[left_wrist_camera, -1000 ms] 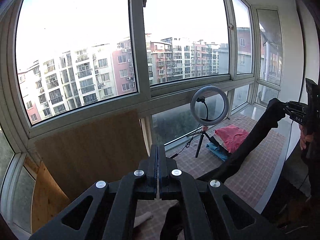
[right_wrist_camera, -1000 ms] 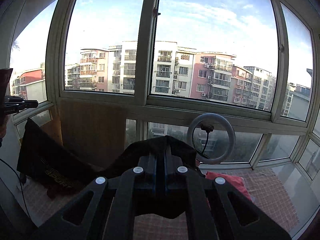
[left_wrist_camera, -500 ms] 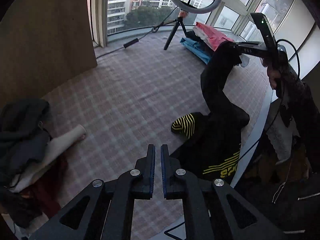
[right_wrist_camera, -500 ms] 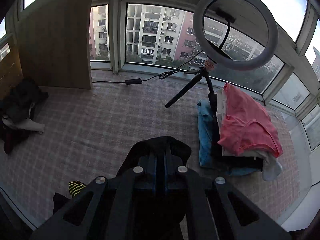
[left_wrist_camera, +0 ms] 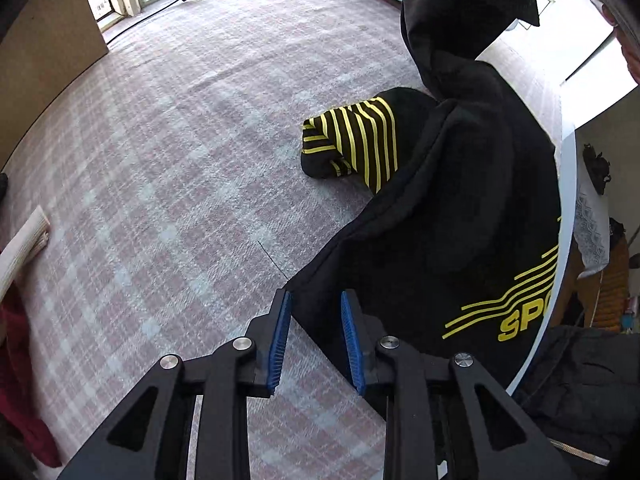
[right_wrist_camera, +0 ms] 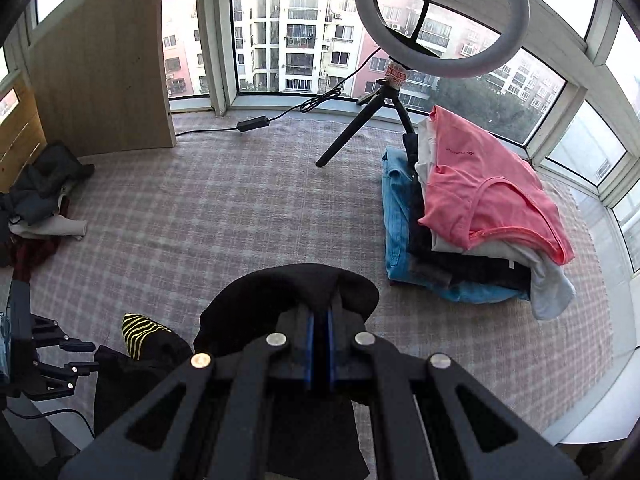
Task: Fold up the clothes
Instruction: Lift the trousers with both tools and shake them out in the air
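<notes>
A black sweatshirt (left_wrist_camera: 452, 208) with yellow print and a yellow-striped cuff (left_wrist_camera: 352, 144) lies partly on the checked cloth surface (left_wrist_camera: 168, 184), one end lifted. My left gripper (left_wrist_camera: 316, 320) is open, its blue pads either side of the sweatshirt's lower hem corner, not closed on it. My right gripper (right_wrist_camera: 318, 320) is shut on a fold of the black sweatshirt (right_wrist_camera: 288, 292) and holds it up above the surface. The striped cuff (right_wrist_camera: 138, 330) shows at the lower left in the right wrist view, beside the left gripper's body (right_wrist_camera: 40, 352).
A stack of folded clothes topped by a pink shirt (right_wrist_camera: 484, 196) sits at the right. A ring light on a tripod (right_wrist_camera: 440, 20) stands at the back by the windows. A pile of unfolded clothes (right_wrist_camera: 36, 192) lies at the left, near a wooden panel (right_wrist_camera: 104, 80).
Both grippers have tilted down from the windows toward the surface. My left gripper let go, dropped low and opened at the sweatshirt's hem. My right gripper still holds the black fabric.
</notes>
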`<action>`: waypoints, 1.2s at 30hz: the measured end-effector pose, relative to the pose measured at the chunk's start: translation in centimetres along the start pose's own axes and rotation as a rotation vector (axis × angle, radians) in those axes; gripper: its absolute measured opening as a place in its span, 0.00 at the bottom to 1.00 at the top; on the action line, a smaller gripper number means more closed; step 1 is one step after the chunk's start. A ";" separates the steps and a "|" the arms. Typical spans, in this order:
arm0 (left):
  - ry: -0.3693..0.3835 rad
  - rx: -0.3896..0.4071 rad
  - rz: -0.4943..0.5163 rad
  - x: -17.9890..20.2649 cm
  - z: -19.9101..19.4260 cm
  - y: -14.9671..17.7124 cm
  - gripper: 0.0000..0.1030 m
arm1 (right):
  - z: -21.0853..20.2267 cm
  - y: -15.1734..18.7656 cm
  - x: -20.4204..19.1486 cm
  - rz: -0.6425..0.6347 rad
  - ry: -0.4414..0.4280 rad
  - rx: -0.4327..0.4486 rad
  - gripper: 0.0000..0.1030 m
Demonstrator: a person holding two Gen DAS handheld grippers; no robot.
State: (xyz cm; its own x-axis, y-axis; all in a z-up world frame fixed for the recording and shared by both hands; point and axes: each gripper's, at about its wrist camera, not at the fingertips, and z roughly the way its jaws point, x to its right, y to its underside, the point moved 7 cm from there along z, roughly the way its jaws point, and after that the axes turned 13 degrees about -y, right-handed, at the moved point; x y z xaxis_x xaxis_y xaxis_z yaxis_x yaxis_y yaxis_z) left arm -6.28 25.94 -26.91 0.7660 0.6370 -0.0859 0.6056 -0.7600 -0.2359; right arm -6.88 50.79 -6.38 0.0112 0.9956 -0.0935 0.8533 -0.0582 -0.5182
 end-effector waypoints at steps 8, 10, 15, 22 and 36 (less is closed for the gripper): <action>0.056 -0.006 -0.029 1.2 -0.9 0.9 0.01 | -0.9 1.3 0.7 0.007 0.002 0.006 0.05; 0.086 0.014 -0.069 0.4 -2.8 1.0 0.01 | -1.5 1.3 0.8 0.008 0.003 0.021 0.05; 0.045 0.173 -0.178 -5.8 -11.6 -2.2 0.01 | -3.7 -0.8 1.4 0.003 0.016 0.087 0.05; -0.128 0.297 -0.219 -15.3 -20.6 -8.3 0.01 | -7.3 -7.2 1.3 -0.012 0.023 0.200 0.05; -0.331 0.611 -0.166 -18.5 -37.3 -8.5 0.02 | -23.6 -14.2 -4.3 -0.136 0.005 0.504 0.05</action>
State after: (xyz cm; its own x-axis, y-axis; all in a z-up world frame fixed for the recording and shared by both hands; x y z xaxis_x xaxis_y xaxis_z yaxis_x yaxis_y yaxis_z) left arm -17.53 15.82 12.80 0.5100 0.8174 -0.2679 0.4053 -0.5031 -0.7633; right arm -6.80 49.10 21.42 -0.0789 0.9969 0.0071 0.4906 0.0450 -0.8702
